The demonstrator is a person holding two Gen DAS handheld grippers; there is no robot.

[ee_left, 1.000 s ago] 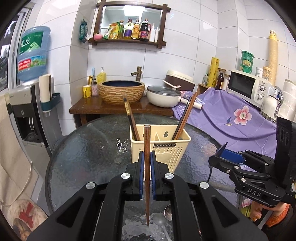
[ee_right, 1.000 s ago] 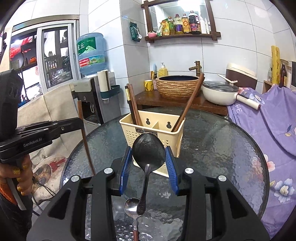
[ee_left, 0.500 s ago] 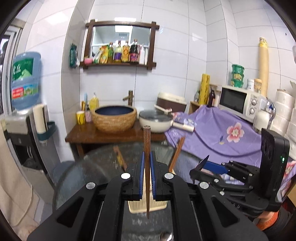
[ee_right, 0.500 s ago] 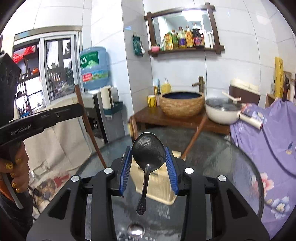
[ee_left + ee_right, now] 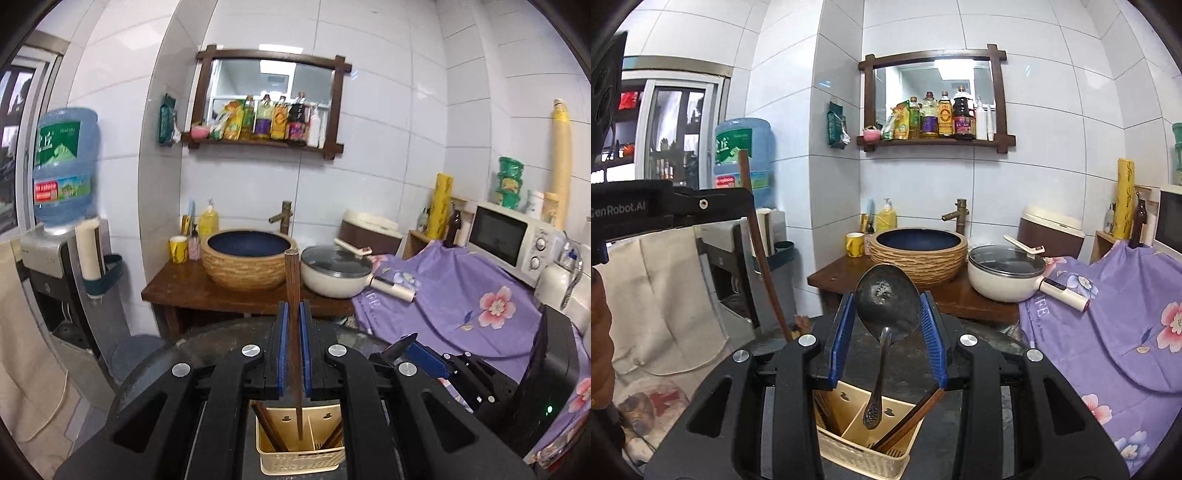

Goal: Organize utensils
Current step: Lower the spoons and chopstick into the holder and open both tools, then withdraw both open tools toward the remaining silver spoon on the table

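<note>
The left tool (image 5: 291,347), marked "GenRobot.AI", clamps a chopstick (image 5: 292,314) while the right tool (image 5: 888,325) clamps a spoon (image 5: 886,306) above the caddy (image 5: 849,435).

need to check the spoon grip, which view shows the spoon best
The right wrist view: the spoon fills the centre, bowl clamped between the right gripper pads, handle hanging over the basket. The left wrist view shows only its bowl edge.

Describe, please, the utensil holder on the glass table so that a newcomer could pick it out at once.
Start at the round glass table in front of the wooden washstand with the woven basin. On it, right below the raised right gripper holding the metal spoon, stands the cream plastic utensil holder. It alone has divided compartments, a perforated wall and brown chopsticks leaning inside.
</note>
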